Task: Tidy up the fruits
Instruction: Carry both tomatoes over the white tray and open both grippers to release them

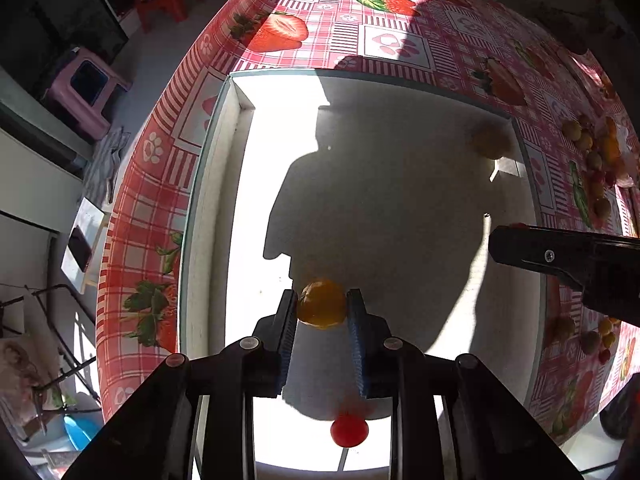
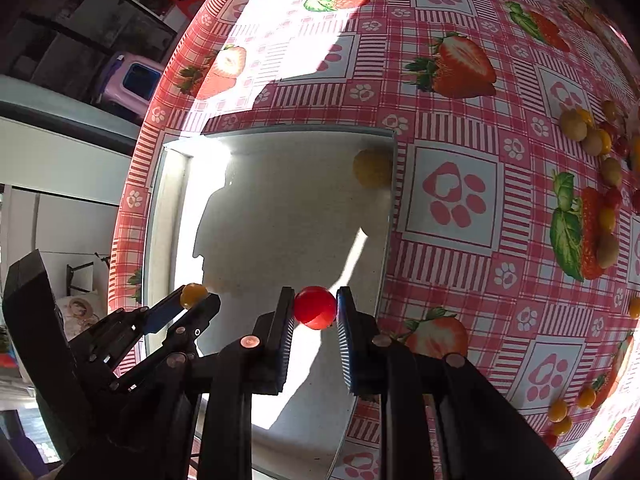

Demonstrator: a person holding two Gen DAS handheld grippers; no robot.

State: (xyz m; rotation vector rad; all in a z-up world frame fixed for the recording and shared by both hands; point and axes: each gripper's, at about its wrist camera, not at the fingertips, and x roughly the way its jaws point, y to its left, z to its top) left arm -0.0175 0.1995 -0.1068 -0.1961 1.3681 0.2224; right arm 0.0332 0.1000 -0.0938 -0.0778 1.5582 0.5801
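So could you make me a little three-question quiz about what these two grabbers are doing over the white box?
1. True or false: the left gripper is empty.
2. Which colour is the small round fruit in the right gripper? A) green B) red C) purple
3. Fill in: the yellow fruit lying loose in the white tray sits near its far ______ corner.

Key:
1. False. It is shut on an orange-yellow fruit.
2. B. It pinches a red fruit between its pads.
3. Right, as both cameras see it. More loose fruits lie on the strawberry-print tablecloth to the right of the tray.
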